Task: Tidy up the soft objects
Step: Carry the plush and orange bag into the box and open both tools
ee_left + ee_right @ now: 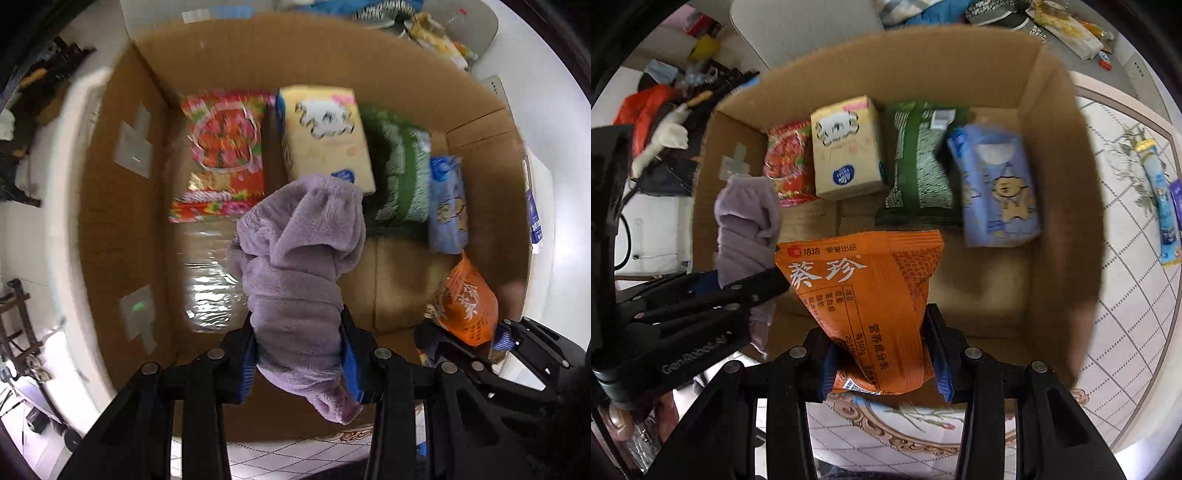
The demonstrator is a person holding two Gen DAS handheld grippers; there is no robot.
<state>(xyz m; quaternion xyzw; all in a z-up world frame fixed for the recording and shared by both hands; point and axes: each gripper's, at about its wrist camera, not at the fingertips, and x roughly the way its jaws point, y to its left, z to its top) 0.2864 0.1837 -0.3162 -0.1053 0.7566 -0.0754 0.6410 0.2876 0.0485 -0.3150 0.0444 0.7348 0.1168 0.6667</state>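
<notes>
Purple fleece (299, 273), bunched into a loose roll, hangs pinched in the left gripper (300, 354) above the near part of an open cardboard box (122, 206). Its jaws are closed narrow on the lower third of the bundle, and a tail droops below the pads. It looks light and limp, so it will likely sag and unroll wherever it is not supported; a hold nearer the middle of the bulk would carry it more tidily, though nothing about it seems fragile or slippery.

To its right, the right gripper (884, 363) is clamped on the bottom edge of an orange snack bag (871, 306), also held over the box. That bag appears puffy and crinkly with a slick film, so a seam grip is probably the safest hold.

On the box floor, along the far wall, lie a red patterned packet (225, 147), a cream tissue pack (325, 140), a green bag (402, 173) and a blue tissue pack (447, 203), side by side. The nearer floor is bare cardboard, partly taped. Outside, a patterned tiled floor (1134, 295) surrounds the box.
</notes>
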